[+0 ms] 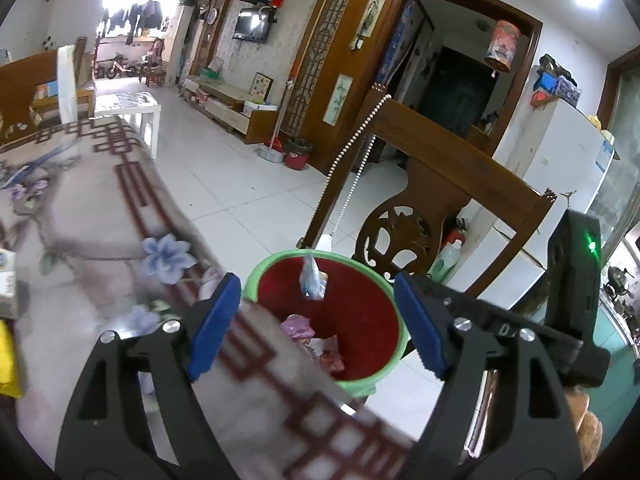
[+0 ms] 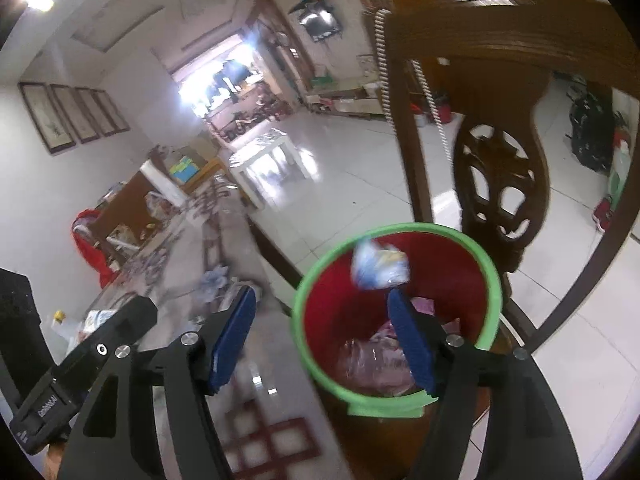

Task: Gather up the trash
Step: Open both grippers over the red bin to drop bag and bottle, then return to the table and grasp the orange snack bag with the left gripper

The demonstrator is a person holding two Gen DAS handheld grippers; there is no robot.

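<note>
The table, draped in a flowered cloth with a dark red lattice border, is seen filling the left of both views, its edge running right beside the bin. A carved wooden chair is found just behind the bin, a string of white beads draped from its top rail. And there is the landmark itself: the red bin with its green rim, standing on the pale floor tiles between table edge and chair, pink and clear wrappers heaped at its bottom.

The left gripper is held above the table edge, aimed at the bin, its blue pads spread wide and nothing pinched between them. The right gripper is likewise held wide apart over the bin's near rim, one pad above the table, the other over the bin's mouth, and nothing is gripped.

A crumpled white-and-blue piece of trash is caught blurred inside the outline of the bin's mouth, clear of both grippers; in the right view it is seen just beyond the right pad's tip. Whether it is touching the bin wall cannot be told.
</note>
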